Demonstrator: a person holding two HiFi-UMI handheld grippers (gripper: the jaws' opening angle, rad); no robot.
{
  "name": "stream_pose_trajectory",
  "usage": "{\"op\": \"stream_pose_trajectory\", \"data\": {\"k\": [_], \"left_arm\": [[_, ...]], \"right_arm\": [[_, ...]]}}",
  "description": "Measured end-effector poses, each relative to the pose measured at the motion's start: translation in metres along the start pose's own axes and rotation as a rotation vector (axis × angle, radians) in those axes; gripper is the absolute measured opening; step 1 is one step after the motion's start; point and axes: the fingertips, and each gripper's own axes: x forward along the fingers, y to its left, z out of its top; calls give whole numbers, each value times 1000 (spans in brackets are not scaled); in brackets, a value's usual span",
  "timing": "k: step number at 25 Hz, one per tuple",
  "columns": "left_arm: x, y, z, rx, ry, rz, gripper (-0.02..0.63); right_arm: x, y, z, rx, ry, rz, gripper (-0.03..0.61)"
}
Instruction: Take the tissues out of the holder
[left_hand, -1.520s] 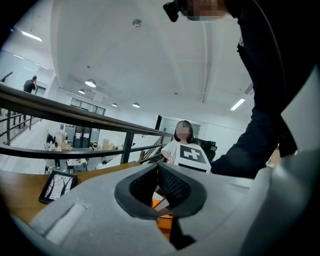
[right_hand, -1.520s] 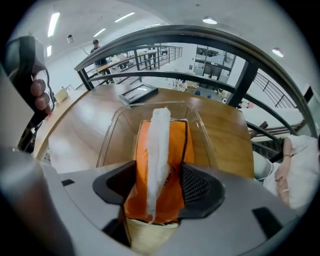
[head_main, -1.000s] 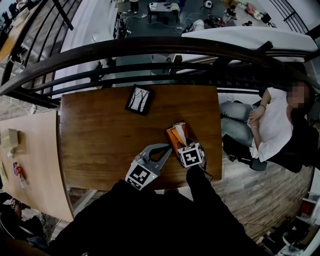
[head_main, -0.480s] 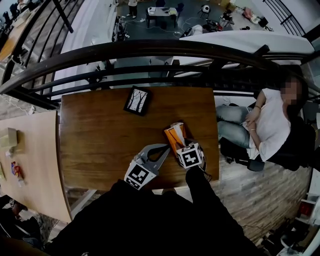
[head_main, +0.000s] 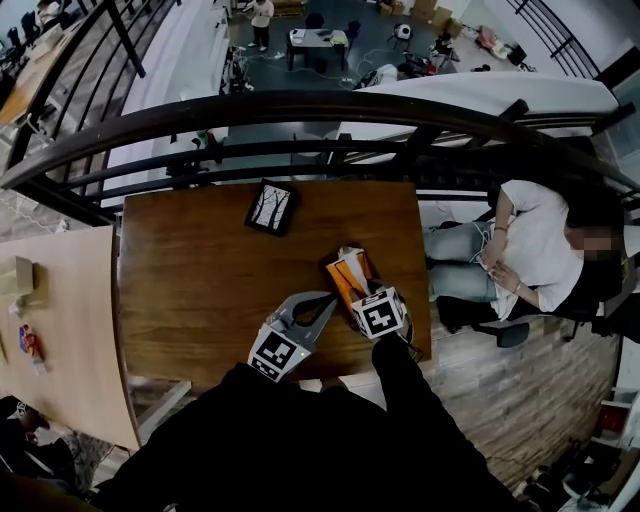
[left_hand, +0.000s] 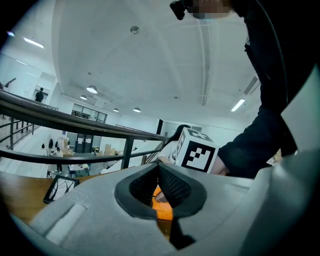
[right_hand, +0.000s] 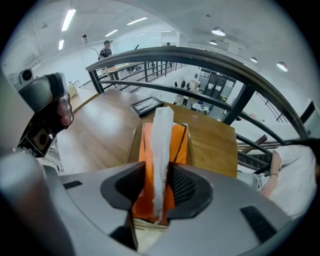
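An orange tissue holder stands on the brown table, near its right front corner. A white tissue sticks up out of the holder. My right gripper hangs over the holder with the tissue between its jaws. The right pad lies against the tissue, but orange shows in a gap beside the left pad, so the jaws stand partly open. My left gripper rests just left of the holder. It is shut, fingertips meeting on nothing.
A black picture frame lies at the table's far side. A dark curved railing runs behind the table. A person sits to the right. A lighter table stands at the left.
Both grippers and the holder stand as before. Only the head view has shifted a little, and the seated person appears lower in it.
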Motion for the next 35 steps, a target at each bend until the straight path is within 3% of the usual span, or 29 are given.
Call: {"op": "stream_pose_trajectory", "data": {"k": [15, 35], "left_arm": [[-15, 5, 15, 10, -29, 22, 9], [-71, 54, 5, -14, -34, 151, 8]], "right_arm": [[-43, 12, 35, -35, -62, -7, 146], [-43, 92, 94, -159, -104, 56, 146]]}}
